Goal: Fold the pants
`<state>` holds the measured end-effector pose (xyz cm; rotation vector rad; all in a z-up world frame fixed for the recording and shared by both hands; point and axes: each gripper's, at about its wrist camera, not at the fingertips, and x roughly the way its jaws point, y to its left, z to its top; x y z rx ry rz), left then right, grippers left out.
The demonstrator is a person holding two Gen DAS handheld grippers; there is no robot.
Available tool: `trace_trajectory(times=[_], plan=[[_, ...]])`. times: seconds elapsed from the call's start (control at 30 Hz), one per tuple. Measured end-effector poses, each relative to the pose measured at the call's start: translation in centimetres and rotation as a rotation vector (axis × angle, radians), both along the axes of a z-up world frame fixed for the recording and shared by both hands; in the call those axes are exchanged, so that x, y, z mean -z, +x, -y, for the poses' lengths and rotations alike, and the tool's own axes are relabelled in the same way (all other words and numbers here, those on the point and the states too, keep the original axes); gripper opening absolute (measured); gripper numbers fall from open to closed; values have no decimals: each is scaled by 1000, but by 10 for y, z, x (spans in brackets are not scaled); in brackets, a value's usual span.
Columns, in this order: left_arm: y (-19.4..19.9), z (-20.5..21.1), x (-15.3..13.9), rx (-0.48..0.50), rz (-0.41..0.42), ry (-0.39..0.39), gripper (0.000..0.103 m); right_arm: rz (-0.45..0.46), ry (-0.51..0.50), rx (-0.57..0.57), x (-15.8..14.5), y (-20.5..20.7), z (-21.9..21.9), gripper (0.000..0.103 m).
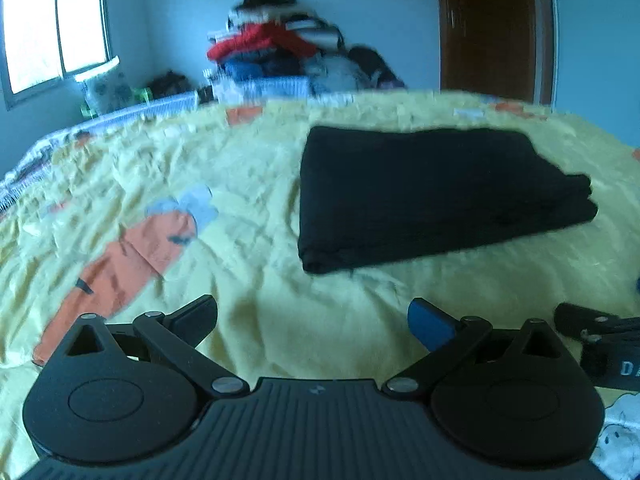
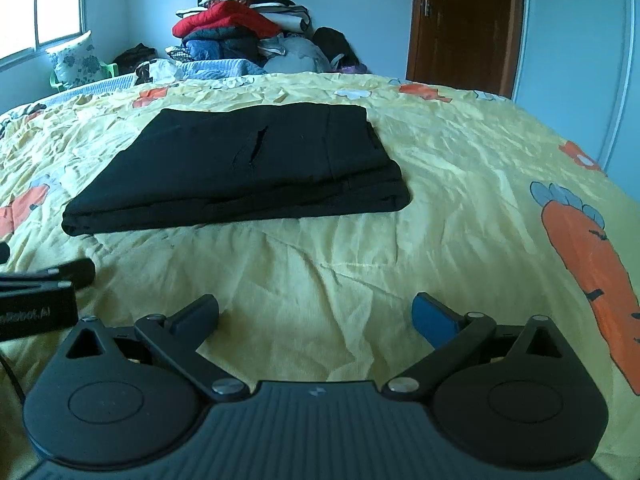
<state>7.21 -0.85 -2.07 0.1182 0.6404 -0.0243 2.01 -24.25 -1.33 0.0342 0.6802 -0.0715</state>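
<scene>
Black pants (image 1: 432, 196) lie folded into a flat rectangle on the yellow carrot-print bedspread (image 1: 248, 184); they also show in the right wrist view (image 2: 248, 164). My left gripper (image 1: 314, 320) is open and empty, hovering over bare bedspread in front of the pants' near left corner. My right gripper (image 2: 316, 316) is open and empty, over the bedspread (image 2: 460, 184) in front of the pants' near edge. Each gripper shows at the edge of the other's view: the right one (image 1: 600, 336) and the left one (image 2: 36, 296).
A tall pile of clothes (image 2: 248, 36) stands beyond the far edge of the bed. A window (image 1: 52, 36) is at the far left, a brown door (image 2: 464, 20) at the far right, a white wardrobe (image 2: 580, 40) beside it.
</scene>
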Motion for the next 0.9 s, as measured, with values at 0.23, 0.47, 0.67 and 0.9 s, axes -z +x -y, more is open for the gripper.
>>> trace_trajectory(times=[0.23, 0.47, 0.67, 0.9], plan=[[4, -8, 3, -1, -27, -57, 103, 0, 3, -1, 0, 0, -1, 103], [4, -9, 4, -11, -35, -78, 103, 0, 2, 0, 0, 0, 0, 103], [5, -14, 4, -13, -42, -102, 103, 1, 2, -2, 0, 0, 0, 103], [4, -17, 4, -11, -43, -105, 103, 1, -1, -15, 0, 0, -3, 103]])
